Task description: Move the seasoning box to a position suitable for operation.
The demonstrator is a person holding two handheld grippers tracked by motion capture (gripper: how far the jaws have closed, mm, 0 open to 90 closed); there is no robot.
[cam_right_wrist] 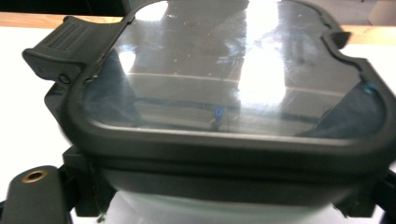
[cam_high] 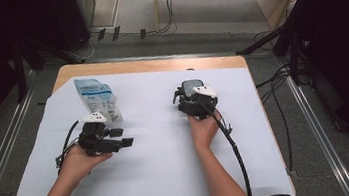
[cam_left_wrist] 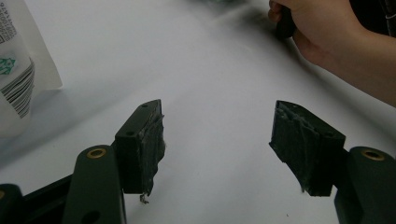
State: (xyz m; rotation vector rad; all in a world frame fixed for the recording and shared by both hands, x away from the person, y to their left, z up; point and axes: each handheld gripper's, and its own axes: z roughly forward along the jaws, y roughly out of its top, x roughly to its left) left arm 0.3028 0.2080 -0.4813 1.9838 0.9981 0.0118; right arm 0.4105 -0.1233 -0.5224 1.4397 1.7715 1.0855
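Observation:
A container with a clear lid in a black rim (cam_right_wrist: pixel 224 79) is caught between the two jaws of my right gripper (cam_right_wrist: pixel 224 200), which press on its lower sides; a ribbed latch sticks out at its upper left. In the high view the right gripper (cam_high: pixel 194 100) holds this container (cam_high: pixel 192 86) low over the white sheet, right of centre. My left gripper (cam_high: pixel 122 137) rests at the left, its jaws open and pointing right. Between the worn pads of the left gripper (cam_left_wrist: pixel 217 135) there is only bare sheet. A white and blue printed pouch (cam_high: pixel 97 100) stands just behind it, and the pouch (cam_left_wrist: pixel 16 70) shows at the left edge of the left gripper view.
A white sheet (cam_high: pixel 160 165) covers most of the wooden table (cam_high: pixel 158 64). The right gripper's cable (cam_high: pixel 237 155) trails toward the near edge. The person's right hand (cam_left_wrist: pixel 322 32) shows in the left gripper view. Metal rails, floor cables and dark curtains flank the table.

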